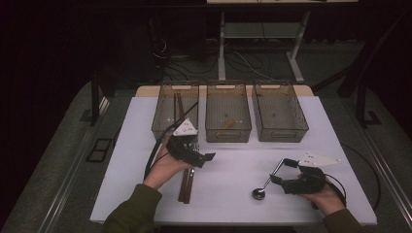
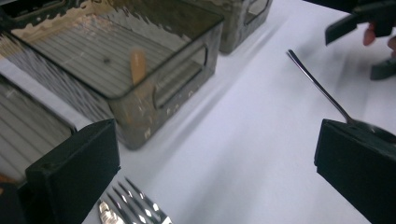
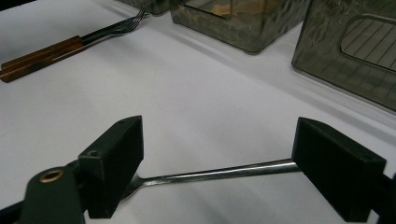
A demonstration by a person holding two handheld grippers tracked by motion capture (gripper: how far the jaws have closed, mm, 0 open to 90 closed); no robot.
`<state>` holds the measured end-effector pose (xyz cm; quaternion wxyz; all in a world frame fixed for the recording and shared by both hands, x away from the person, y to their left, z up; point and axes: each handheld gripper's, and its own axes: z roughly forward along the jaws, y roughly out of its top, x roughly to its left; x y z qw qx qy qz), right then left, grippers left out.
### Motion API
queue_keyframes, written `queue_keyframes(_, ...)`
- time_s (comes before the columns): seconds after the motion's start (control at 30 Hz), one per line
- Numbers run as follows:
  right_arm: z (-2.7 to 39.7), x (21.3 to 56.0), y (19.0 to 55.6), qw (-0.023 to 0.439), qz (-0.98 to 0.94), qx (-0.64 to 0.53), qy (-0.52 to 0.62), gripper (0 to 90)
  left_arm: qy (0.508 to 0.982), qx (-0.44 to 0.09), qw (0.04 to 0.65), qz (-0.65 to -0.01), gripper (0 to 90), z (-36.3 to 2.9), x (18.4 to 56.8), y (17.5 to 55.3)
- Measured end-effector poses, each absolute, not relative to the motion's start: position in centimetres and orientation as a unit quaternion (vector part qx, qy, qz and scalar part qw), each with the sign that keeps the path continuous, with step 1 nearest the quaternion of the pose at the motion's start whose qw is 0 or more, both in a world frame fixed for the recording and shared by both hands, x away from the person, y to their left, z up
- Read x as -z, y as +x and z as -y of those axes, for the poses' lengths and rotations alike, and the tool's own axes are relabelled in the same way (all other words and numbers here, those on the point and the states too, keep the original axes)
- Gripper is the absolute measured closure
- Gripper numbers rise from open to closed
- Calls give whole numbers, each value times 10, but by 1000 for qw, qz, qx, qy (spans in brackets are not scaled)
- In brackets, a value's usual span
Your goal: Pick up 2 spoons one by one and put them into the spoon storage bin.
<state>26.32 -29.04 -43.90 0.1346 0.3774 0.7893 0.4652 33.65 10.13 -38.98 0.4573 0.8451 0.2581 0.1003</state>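
Two black jaws of the right gripper (image 3: 215, 163) stand wide apart with the thin steel handle of a spoon (image 3: 219, 173) lying across the gap between them; the pads do not press on it, so the spoon is not yet gripped. From the high view, this spoon (image 1: 265, 187) rests on the white table (image 1: 228, 160) at about five o'clock from the table's middle, its bowl toward the person and its handle slanting up toward one o'clock, into the right gripper (image 1: 284, 171).

The left gripper (image 1: 206, 159) sits at about nine o'clock from the spoon, its jaws spread wide with nothing between them, over a pair of forks (image 1: 186, 182) with brown wooden handles. Three smoky plastic bins (image 1: 228, 131) line the far edge at twelve o'clock.

As a judgement, the spoon is light, rigid and smooth, so it will likely slide or pivot under flat pads. Its narrow handle lies flush on the table, leaving little to get under. A hold near mid-handle, slightly toward the bowl, should keep the heavier end from swinging down.
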Motion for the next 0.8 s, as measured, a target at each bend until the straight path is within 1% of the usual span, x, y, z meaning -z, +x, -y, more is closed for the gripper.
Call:
queue_keyframes(0.27, 291, 438, 263, 134, -789, -466, 379, 165, 839, -106, 469, -257, 0, -118, 406, 313)
queue_keyframes(0.4, 291, 438, 262, 133, -788, -467, 379, 165, 842, -106, 464, -254, 0, -125, 414, 303)
queue_keyframes(0.8, 292, 438, 262, 133, -789, -465, 379, 165, 838, -99, 469, -260, 0, -150, 427, 281)
